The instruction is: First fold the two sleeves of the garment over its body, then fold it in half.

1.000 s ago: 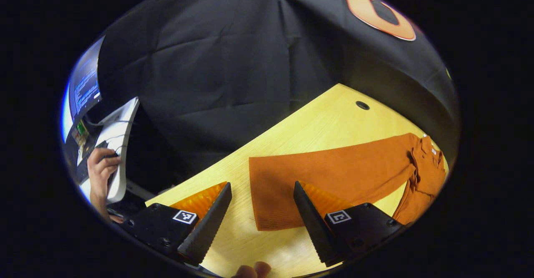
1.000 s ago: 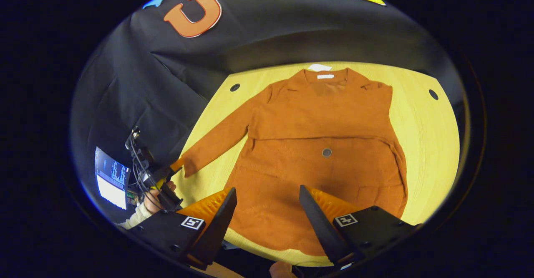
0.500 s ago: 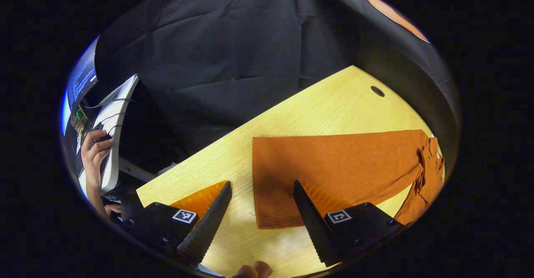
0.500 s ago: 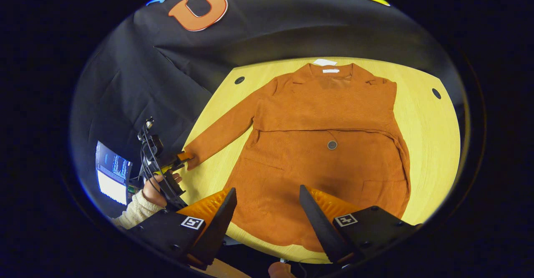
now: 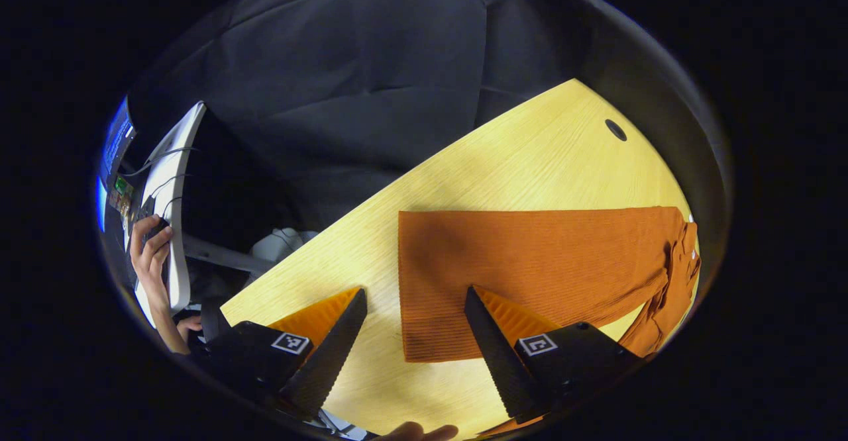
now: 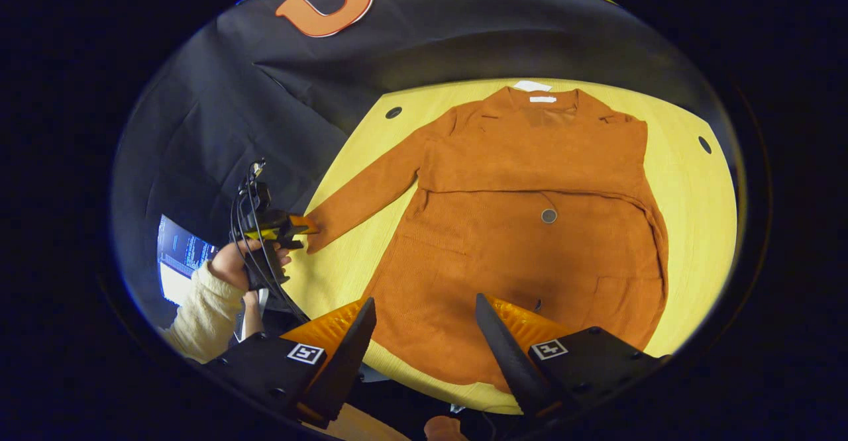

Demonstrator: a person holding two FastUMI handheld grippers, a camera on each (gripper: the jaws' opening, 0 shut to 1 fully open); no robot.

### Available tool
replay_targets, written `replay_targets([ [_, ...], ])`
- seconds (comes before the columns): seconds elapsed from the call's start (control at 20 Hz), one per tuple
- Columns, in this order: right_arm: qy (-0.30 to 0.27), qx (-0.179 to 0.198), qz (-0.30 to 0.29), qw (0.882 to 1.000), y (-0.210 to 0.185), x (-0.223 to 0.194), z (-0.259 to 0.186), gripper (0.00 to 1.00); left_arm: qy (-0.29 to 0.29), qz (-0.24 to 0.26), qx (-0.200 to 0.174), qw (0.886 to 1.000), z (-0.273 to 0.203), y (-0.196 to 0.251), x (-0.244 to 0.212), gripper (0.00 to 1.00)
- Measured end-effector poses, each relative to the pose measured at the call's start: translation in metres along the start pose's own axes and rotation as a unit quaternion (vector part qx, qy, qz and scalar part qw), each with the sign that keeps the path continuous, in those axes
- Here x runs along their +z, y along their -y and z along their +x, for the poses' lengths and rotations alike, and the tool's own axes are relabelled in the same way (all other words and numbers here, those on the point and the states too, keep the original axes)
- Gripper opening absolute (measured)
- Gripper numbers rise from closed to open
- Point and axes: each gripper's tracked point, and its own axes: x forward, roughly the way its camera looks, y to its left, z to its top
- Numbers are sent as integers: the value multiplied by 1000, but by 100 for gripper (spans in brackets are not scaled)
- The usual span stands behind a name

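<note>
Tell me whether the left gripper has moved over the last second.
Yes. In the right gripper view the left gripper has risen and closed in on the sleeve cuff, which lies where it lay on the table.

Booth interior: wooden table against a black cloth wall.

The table has a light yellow wood-grain top with round cable holes: one near its far left corner and one near its far right edge in the right gripper view. The creased black cloth wall rises directly behind the table. Left of the table, a lit monitor stands below tabletop level. Light falls brightly on the tabletop; the surroundings are dark.
</note>
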Motion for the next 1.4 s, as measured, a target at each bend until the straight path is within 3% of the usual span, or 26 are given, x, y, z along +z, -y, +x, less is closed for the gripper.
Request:
replay_targets([
  [0.25, -8, 4, 4, 1000, 0, -6, 1, 97, -66, -11, 1, 998, 3, -2, -2, 98],
  [0.3, -9, 3, 5, 1000, 0, -7, 0, 94, -72, -13, 1, 997, 2, 0, -2, 92],
  [0.35, -10, 3, 4, 1000, 0, -7, 0, 97, -75, -11, 1, 997, -1, 2, -1, 91],
  [0.4, -11, 2, 4, 1000, 3, -9, -1, 97, -77, -10, -1, 997, 2, 4, -1, 77],
  [0.5, -7, 8, 7, 1000, 2, -7, -6, 97, -77, -3, -5, 997, 2, 8, 1, 77],
  [0.55, -4, 10, 7, 1000, 3, -5, -7, 97, -76, 1, -8, 997, 4, 9, 1, 66],
  [0.65, 0, 15, 5, 1000, 4, -4, -11, 97, -74, 0, -14, 997, 4, 9, 2, 54],
  [0.7, 2, 16, 5, 1000, 8, -4, -15, 97, -69, -8, -20, 997, 4, 11, 2, 33],
  [0.75, 5, 15, 5, 1000, 14, -4, -19, 97, -64, -12, -22, 998, 3, 11, 3, 24],
  [0.9, 11, 20, 15, 1000, 25, -5, -27, 97, -53, 5, -24, 998, 3, 12, 5, 10],
  [1.1, 21, 15, 30, 999, 49, -9, -45, 97, -46, 31, -15, 998, 3, 14, 4, 4],
  [1.4, 38, 18, 59, 997, 84, -6, -63, 97, 10, 41, -11, 999, -25, 33, 36, 3],
])
